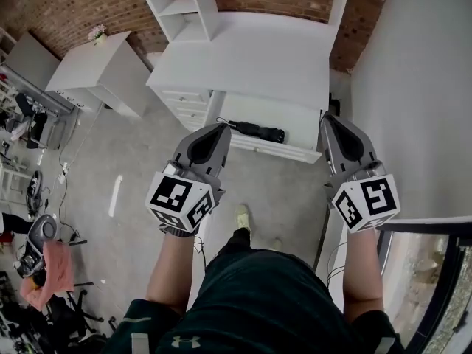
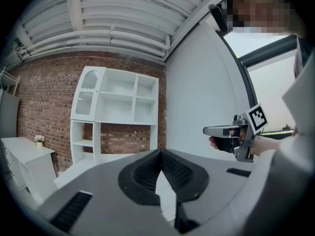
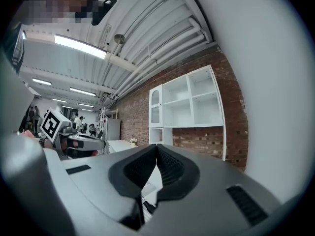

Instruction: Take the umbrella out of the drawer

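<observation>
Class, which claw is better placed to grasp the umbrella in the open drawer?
Probably the left claw: its tip is nearest the umbrella; the right claw hangs at the drawer edge.

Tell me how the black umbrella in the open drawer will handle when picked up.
The umbrella looks folded into a short cylinder, so it may roll if nudged. Being compact, it is probably light and fairly stiff.

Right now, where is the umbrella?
In the head view the black umbrella lies in the open drawer of the white desk, at the drawer's left end, just right of the left gripper.
</observation>
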### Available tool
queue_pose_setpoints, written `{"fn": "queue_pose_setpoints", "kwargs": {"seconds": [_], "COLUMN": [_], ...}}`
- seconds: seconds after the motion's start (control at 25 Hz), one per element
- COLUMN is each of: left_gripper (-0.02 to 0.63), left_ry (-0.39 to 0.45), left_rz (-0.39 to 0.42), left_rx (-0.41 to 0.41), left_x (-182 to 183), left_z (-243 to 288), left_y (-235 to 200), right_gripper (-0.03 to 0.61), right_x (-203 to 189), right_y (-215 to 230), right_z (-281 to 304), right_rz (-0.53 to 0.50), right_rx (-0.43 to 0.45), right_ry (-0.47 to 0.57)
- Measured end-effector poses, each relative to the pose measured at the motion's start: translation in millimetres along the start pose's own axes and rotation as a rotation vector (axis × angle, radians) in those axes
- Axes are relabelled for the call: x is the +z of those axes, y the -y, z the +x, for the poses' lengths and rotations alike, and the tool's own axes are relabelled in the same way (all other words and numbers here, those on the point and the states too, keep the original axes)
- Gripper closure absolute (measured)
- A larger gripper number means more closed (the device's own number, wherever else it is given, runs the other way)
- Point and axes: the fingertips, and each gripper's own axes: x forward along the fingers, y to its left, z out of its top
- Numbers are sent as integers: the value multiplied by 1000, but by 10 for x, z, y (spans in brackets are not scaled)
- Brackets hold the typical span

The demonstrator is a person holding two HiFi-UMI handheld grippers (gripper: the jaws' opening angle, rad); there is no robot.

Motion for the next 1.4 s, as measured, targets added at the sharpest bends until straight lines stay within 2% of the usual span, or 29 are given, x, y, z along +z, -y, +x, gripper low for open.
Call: {"fn": "queue_pose_setpoints", "kwargs": {"seconds": [0.44, 0.68, 1.12, 1.24, 1.4], "left_gripper": [607, 607, 607, 607, 607], "left_ry": [-29, -74, -135, -160, -188], "left_rz": [16, 43, 130, 143, 131], "left_rx": [-152, -258, -447, -466, -450], "left_x": [-238, -480, -984, -1094, -1249], "left_z": [769, 1096, 1650, 1803, 1996], "left_y": [-833, -1078, -934, -912, -932], "right_gripper": [574, 574, 574, 574, 574], "right_x": [-246, -382, -762, -864, -1029], "right_y": [98, 126, 441, 535, 673], "right_z": [1062, 1430, 1715, 1819, 1947], "right_rz": [13, 19, 59, 68, 78], "right_rx": [-85, -141, -190, -181, -167], "right_ry": [-51, -79, -88, -88, -99]}}
